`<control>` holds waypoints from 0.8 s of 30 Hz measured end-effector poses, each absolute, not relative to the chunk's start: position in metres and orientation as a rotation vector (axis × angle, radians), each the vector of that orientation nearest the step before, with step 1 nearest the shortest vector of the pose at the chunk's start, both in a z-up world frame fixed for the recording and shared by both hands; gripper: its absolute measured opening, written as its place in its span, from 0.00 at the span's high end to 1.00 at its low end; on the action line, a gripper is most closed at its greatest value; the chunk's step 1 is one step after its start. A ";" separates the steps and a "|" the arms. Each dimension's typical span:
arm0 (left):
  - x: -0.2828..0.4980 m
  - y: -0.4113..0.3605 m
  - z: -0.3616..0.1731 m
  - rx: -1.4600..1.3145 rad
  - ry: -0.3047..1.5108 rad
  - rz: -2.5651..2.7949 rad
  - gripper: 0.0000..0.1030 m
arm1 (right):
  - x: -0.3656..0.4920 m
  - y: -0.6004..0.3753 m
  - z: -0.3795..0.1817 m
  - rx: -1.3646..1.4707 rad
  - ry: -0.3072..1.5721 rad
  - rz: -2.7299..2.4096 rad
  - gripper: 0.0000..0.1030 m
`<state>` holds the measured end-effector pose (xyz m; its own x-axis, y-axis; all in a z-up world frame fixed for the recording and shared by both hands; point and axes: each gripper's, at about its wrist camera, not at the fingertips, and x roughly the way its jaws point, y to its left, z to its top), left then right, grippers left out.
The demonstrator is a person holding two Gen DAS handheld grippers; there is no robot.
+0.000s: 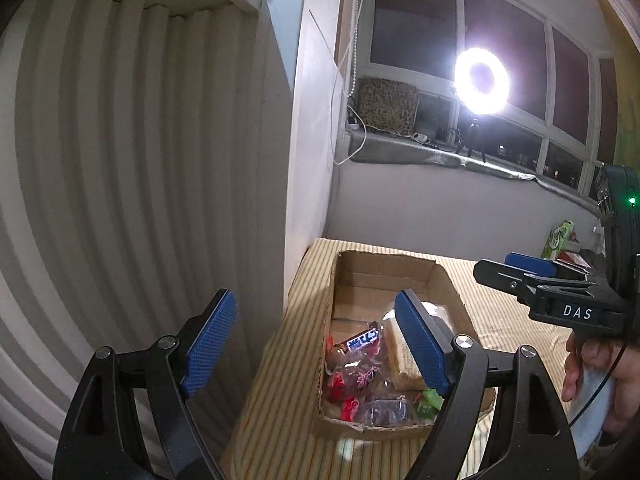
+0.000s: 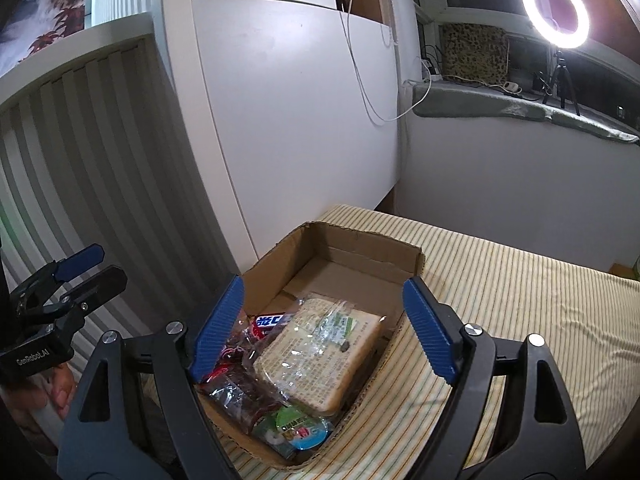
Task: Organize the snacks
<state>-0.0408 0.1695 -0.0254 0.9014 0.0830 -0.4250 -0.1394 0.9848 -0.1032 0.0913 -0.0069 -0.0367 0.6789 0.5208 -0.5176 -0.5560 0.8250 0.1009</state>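
Here a cardboard box sits on a striped cloth beside a white cabinet, holding the snacks (a wrapped bread block, a candy bar, small packets). A ring light glares from the sill. The left gripper and right gripper hover spread wide, both empty.

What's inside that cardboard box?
The cardboard box holds a wrapped sandwich, a Snickers bar, red-wrapped sweets and a green-lidded cup. Anything beneath them is covered.
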 end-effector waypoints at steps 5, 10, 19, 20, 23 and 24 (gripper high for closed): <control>-0.039 0.172 -0.025 -0.136 0.434 0.117 0.21 | 0.090 -0.007 -0.038 -0.063 0.563 0.603 0.18; -0.037 0.171 -0.025 -0.134 0.442 0.120 0.21 | 0.083 -0.015 -0.045 -0.085 0.554 0.570 0.18; -0.026 0.120 -0.031 -0.078 0.471 0.056 0.21 | 0.038 -0.104 -0.069 -0.075 0.500 0.375 0.16; -0.025 0.107 -0.032 -0.065 0.474 0.036 0.21 | 0.031 -0.117 -0.070 -0.074 0.490 0.341 0.16; -0.021 0.063 -0.035 -0.024 0.482 -0.042 0.21 | 0.000 -0.173 -0.070 -0.045 0.442 0.204 0.09; -0.021 0.047 -0.035 -0.010 0.479 -0.068 0.21 | -0.005 -0.187 -0.067 -0.037 0.428 0.173 0.07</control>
